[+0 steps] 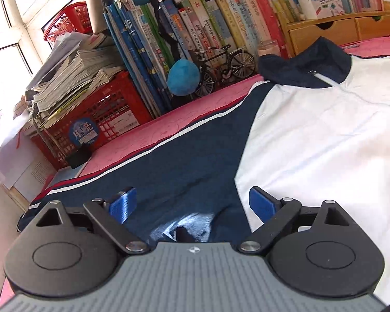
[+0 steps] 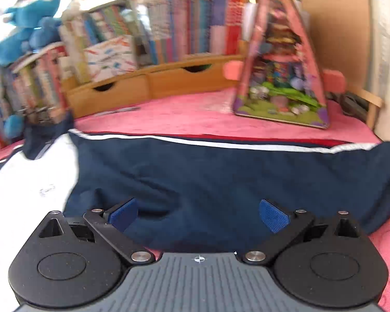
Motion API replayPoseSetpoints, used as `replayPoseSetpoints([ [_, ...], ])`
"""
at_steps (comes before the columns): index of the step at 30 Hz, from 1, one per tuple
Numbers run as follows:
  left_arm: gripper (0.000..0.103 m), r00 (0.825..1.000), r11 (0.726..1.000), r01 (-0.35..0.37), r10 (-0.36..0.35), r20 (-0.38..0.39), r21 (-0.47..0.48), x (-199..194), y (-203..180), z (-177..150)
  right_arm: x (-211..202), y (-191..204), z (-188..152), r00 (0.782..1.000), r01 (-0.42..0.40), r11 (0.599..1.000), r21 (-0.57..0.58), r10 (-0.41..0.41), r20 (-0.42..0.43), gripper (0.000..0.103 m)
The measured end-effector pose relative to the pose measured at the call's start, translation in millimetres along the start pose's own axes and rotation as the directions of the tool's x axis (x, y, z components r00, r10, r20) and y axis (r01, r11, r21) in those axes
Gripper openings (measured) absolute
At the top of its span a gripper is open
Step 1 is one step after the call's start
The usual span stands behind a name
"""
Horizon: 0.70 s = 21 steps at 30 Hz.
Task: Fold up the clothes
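The navy-and-white jacket lies spread flat on the pink-covered bench, collar toward 12 o'clock, with left claw and right claw both released above its navy sleeves.

This is a lived-in room of a home, most likely a student's study corner. Ahead of the fingers, a long row of schoolbooks stands upright along the back of a worktop covered in pink cloth. Left of them a red plastic crate carries a slumping stack of paper workbooks. A model bicycle and a blue plush toy sit in front of the books. Farther right is a small wooden drawer unit, and a pink triangular toy house stands beyond the right-hand fingers. A bright window is at far left.
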<state>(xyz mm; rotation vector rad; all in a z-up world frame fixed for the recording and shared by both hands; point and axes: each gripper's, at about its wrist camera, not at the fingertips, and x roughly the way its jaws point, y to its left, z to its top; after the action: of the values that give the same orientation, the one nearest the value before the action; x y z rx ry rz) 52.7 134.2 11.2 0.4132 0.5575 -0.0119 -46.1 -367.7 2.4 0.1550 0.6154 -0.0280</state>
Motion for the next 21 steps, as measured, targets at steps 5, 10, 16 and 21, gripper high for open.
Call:
replayPoseSetpoints([
  [5, 0.097, 0.957, 0.966, 0.249, -0.258, 0.135, 0.075, -69, -38, -14, -42, 83, -29, 0.943, -0.303, 0.914, -0.268, 0.328, 0.053, 0.103],
  [10, 0.098, 0.864, 0.858, 0.451, -0.489, 0.124, 0.245, -115, -86, -44, -59, 168, -75, 0.842, -0.507, 0.720, -0.474, 0.532, -0.094, 0.103],
  [16, 0.098, 0.851, 0.818, 0.453, -0.515, 0.102, 0.355, -147, -95, -97, -86, 210, -135, 0.835, -0.477, 0.549, -0.687, 0.527, -0.158, 0.103],
  [21, 0.103, 0.890, 0.882, 0.456, -0.452, -0.060, 0.120, -149, -51, -123, -100, 166, -154, 0.917, -0.338, 0.578, -0.743, 0.379, -0.122, 0.103],
])
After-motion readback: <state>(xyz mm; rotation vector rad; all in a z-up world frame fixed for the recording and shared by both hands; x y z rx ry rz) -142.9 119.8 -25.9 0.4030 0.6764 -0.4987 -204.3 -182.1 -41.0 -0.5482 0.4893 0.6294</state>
